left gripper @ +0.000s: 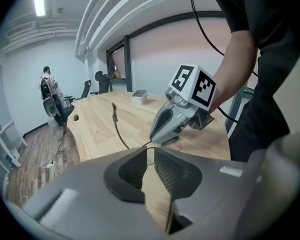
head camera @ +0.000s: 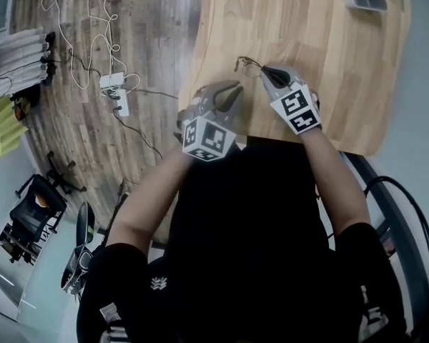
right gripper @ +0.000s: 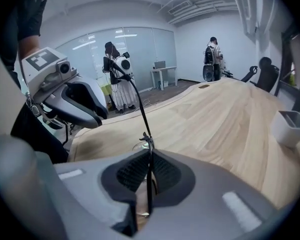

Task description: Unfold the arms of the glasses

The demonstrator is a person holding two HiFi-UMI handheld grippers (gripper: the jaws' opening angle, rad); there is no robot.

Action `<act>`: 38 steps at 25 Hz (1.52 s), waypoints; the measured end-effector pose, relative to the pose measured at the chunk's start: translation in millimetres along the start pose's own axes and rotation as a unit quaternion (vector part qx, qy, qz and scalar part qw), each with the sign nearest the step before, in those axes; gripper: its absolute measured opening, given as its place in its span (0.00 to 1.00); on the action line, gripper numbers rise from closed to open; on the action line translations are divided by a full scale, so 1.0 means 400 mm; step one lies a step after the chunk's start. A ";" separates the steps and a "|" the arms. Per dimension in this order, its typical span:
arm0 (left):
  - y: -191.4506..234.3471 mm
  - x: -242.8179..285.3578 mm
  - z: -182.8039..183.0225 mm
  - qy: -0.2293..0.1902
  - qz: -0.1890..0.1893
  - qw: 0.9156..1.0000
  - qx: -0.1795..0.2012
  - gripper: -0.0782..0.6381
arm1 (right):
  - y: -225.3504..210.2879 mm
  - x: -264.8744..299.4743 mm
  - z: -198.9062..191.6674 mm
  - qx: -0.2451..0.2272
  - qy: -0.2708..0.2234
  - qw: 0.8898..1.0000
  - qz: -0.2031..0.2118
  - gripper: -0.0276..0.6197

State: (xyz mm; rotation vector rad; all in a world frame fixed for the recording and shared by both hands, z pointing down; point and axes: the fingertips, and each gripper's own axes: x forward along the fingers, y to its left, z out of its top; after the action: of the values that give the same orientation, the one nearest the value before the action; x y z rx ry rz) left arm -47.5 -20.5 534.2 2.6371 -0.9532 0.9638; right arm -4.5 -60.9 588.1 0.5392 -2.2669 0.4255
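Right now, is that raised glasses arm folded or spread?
Spread: the arm sticks out away from the right gripper, shut on the glasses.

On the head view I get little of the glasses (head camera: 249, 64): the right gripper (head camera: 272, 73) covers all but a thin wire left of its jaws. In the right gripper view, its pads (right gripper: 164, 175) hide most of the glasses between them.

We wear a black short-sleeved shirt (head camera: 250, 227). Left gripper (head camera: 236, 89) and right gripper (head camera: 264, 71): grey, each with a black-and-white marker cube (head camera: 209, 140).
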 end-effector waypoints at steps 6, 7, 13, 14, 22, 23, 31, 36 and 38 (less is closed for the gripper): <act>-0.006 0.024 -0.002 0.003 -0.004 1.000 -0.023 0.21 | 0.022 -0.045 0.005 -0.009 -0.056 0.998 0.011 0.07; -0.004 0.030 -0.004 0.005 -0.005 0.999 -0.033 0.23 | 0.023 -0.053 0.007 -0.009 -0.065 0.998 0.011 0.07; 0.007 0.055 -0.023 0.018 -0.012 0.997 -0.079 0.37 | 0.041 -0.089 0.016 -0.015 -0.115 0.993 0.028 0.07; 0.007 0.057 -0.021 0.017 -0.014 0.996 -0.082 0.37 | 0.046 -0.094 0.018 -0.017 -0.120 0.992 0.031 0.07; -0.002 0.093 -0.002 0.006 -0.032 0.995 -0.094 0.37 | 0.065 -0.101 0.011 -0.021 -0.134 0.990 0.042 0.07; -0.006 0.095 0.002 0.005 -0.036 0.995 -0.094 0.37 | 0.065 -0.101 0.010 -0.020 -0.134 0.990 0.043 0.07; -0.023 0.076 0.032 -0.009 -0.061 0.995 -0.077 0.34 | 0.070 -0.107 0.008 -0.007 -0.135 0.990 0.040 0.07; -0.054 0.058 0.065 -0.023 -0.077 0.995 -0.060 0.33 | 0.083 -0.130 -0.002 -0.005 -0.132 0.991 0.032 0.10; -0.068 0.049 0.076 -0.027 -0.083 0.995 -0.054 0.33 | 0.088 -0.145 -0.010 -0.002 -0.129 0.991 0.025 0.11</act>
State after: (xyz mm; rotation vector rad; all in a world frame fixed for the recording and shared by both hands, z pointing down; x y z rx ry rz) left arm -3.2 -20.3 524.3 2.6141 -0.7592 0.7850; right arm 16.7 -14.5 543.2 0.5621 -2.5342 0.3940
